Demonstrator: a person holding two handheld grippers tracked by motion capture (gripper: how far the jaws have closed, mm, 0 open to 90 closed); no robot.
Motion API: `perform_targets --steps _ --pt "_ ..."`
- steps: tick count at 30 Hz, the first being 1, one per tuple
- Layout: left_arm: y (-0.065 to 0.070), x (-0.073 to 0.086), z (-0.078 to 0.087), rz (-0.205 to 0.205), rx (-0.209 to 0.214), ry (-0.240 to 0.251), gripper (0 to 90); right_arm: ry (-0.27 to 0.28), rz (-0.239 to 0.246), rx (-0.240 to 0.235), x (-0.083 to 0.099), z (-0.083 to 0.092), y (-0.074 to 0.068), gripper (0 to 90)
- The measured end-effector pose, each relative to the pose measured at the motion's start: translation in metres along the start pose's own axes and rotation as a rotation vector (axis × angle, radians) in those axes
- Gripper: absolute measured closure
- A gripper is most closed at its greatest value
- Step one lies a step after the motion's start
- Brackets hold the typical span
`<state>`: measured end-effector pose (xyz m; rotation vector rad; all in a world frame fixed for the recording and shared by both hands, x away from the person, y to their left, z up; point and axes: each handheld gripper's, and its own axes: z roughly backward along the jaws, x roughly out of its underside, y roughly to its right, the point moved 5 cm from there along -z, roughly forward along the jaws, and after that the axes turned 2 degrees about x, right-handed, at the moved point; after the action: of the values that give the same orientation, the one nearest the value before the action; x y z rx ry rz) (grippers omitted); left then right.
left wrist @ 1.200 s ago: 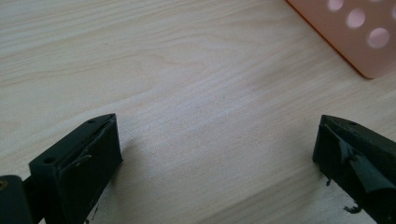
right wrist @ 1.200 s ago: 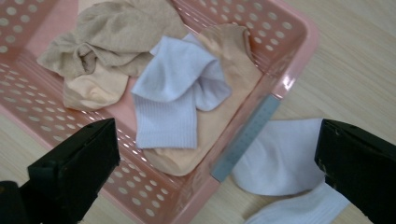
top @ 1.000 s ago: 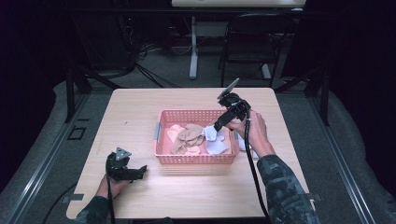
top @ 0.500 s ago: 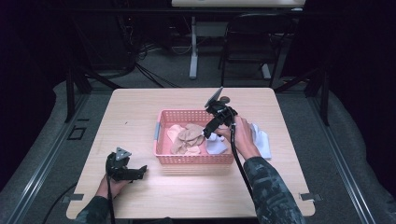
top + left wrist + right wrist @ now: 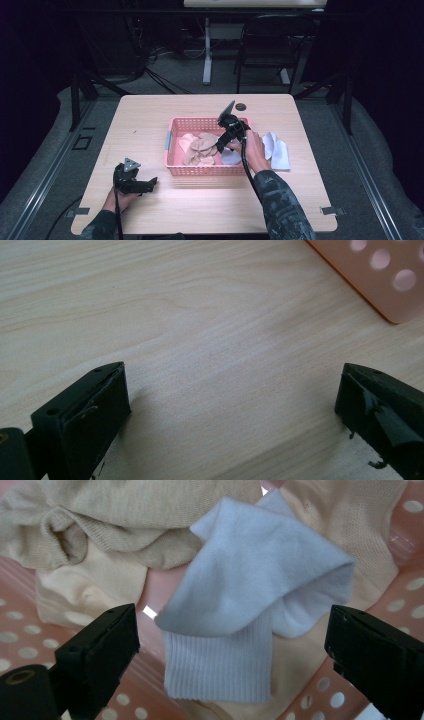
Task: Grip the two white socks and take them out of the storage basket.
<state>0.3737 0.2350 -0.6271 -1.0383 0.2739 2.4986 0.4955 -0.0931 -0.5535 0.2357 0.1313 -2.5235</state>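
Lower left of the high view: left gripper (image 5: 145, 184) lies on the wooden surface (image 5: 150, 125), held by the left hand (image 5: 120, 199), grey plate on top, cable trailing toward the bottom edge. In the left gripper view its jaws stand wide apart with nothing between them, just bare wood grain, and a corner of the pink basket (image 5: 380, 275) shows at upper right. Center of the high view: pink perforated basket (image 5: 172, 150) sits on the surface, with beige cloths (image 5: 200, 147) bunched in its middle and a pale blue-white sock (image 5: 231, 158) in its right part. Right gripper (image 5: 220, 148) reaches into the basket from the right, tips down over the cloth pile, right hand (image 5: 256, 150) behind it, camo sleeve (image 5: 280, 205) running to the bottom edge. In the right gripper view the jaws stand wide, having just been closing a little; the sock (image 5: 255, 605) lies folded between them, ribbed cuff toward the bottom of the frame, neither jaw touching it, so nothing is gripped. Beige cloths (image 5: 95, 515) lie at upper left and upper right of that view, partly under the sock. Right of the basket in the high view: a pale folded cloth (image 5: 277, 150) lies flat on the surface, just beside the right hand.
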Motion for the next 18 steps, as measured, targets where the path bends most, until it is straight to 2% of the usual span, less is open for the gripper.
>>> perform_targets --steps 1,3,5,6,9,13,16,18 --pt "0.000 0.000 0.000 0.000 0.000 0.000 0.8 0.007 -0.011 0.002 -0.001 -0.003 0.000 7.2" --pt "0.000 0.000 0.000 0.000 0.000 0.000 0.8 -0.012 -0.007 0.001 -0.001 -0.003 0.000 8.2" --pt "0.000 0.000 0.000 0.000 0.001 0.000 0.8 0.006 -0.013 -0.006 -0.003 -0.005 0.000 11.0" --pt "0.000 0.000 0.000 0.000 0.001 0.000 0.8 0.028 -0.033 -0.010 -0.004 -0.007 -0.001 13.0" --pt "0.000 0.000 0.000 0.000 0.001 0.000 0.8 0.044 -0.055 -0.028 -0.004 -0.010 -0.002 16.0" --pt "0.000 0.000 0.000 0.000 0.001 0.000 0.8 0.061 -0.068 -0.028 -0.003 -0.013 -0.001 28.6" --pt "0.000 0.000 0.000 0.000 0.000 0.000 0.8 0.095 -0.100 -0.046 -0.001 -0.016 0.000 45.5" --pt "0.000 0.000 0.000 0.000 0.001 -0.001 0.8 0.089 -0.097 -0.043 0.000 -0.016 0.001 58.2"
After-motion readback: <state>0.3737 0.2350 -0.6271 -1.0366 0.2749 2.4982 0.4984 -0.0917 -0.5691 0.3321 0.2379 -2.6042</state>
